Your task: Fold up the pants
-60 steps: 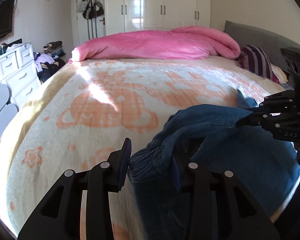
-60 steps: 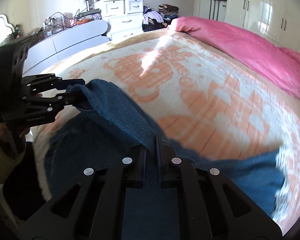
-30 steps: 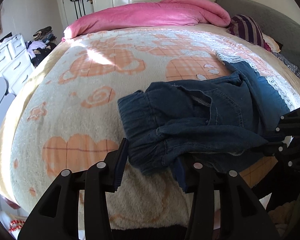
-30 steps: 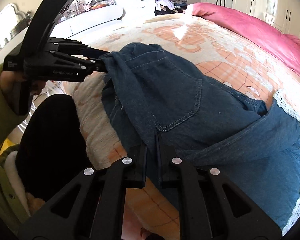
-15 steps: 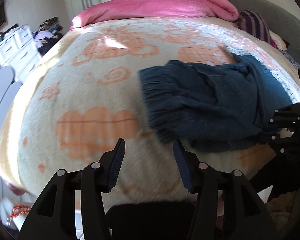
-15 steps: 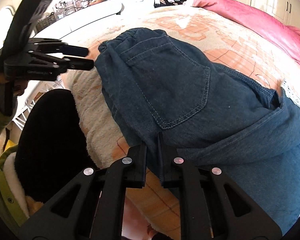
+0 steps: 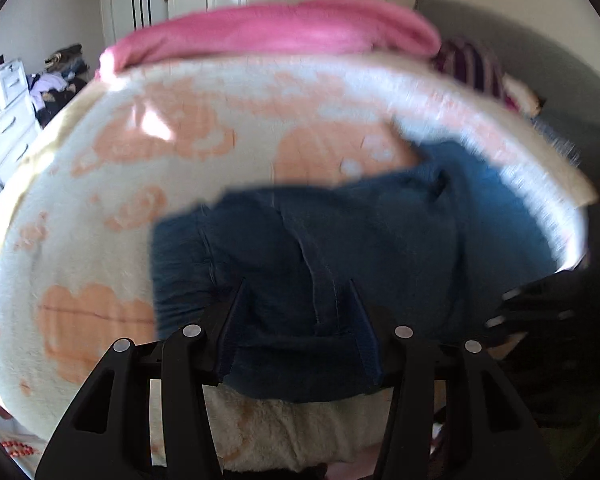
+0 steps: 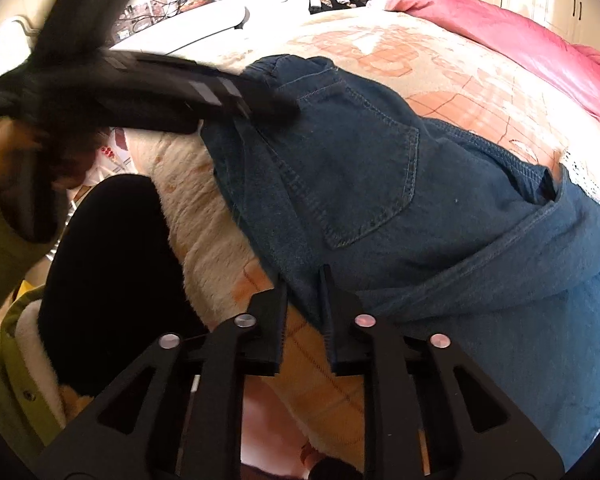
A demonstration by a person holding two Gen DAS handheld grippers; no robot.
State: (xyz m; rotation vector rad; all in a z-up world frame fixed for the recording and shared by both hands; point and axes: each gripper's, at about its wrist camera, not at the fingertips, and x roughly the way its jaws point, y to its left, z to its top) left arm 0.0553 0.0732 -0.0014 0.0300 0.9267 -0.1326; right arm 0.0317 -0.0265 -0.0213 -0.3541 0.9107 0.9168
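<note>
Right gripper fingers opening around the pants edge.

Left wrist view, close over pants, facing the headboard, right wrist view, close, facing leftward, sharing the pants

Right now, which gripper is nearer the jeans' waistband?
Left. The left gripper reaches over the waistband end of the jeans. The right gripper, jaws opening, straddles a fold of their near edge, farther from it.
</note>
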